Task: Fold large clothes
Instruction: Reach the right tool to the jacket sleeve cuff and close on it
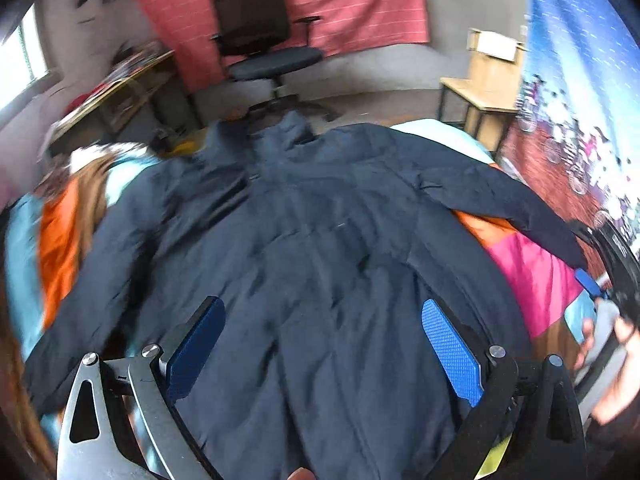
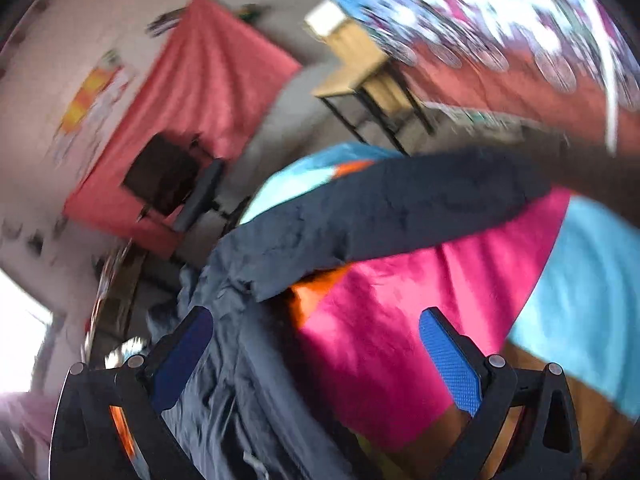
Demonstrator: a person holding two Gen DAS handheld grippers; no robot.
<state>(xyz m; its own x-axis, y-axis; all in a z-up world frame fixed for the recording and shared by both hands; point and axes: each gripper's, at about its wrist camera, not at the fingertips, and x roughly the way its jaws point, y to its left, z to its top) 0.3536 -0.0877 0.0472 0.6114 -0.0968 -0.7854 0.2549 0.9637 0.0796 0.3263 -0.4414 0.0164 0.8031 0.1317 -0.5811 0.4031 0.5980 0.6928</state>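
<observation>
A large dark navy jacket (image 1: 304, 232) lies spread flat, front up, on a bed with a multicoloured cover (image 1: 532, 276), collar toward the far end and both sleeves out to the sides. My left gripper (image 1: 320, 344) is open and empty above the jacket's lower middle. My right gripper (image 2: 316, 356) is open and empty, over the jacket's right side and the pink part of the cover (image 2: 400, 320). The jacket's right sleeve (image 2: 420, 204) stretches across the right wrist view. The right gripper also shows at the right edge of the left wrist view (image 1: 600, 280).
A black office chair (image 1: 268, 48) stands beyond the bed before a red wall cloth (image 1: 360, 4). A wooden side table (image 1: 484, 92) is at the far right, a cluttered shelf (image 1: 120, 92) at the far left. A patterned hanging (image 1: 580, 100) covers the right wall.
</observation>
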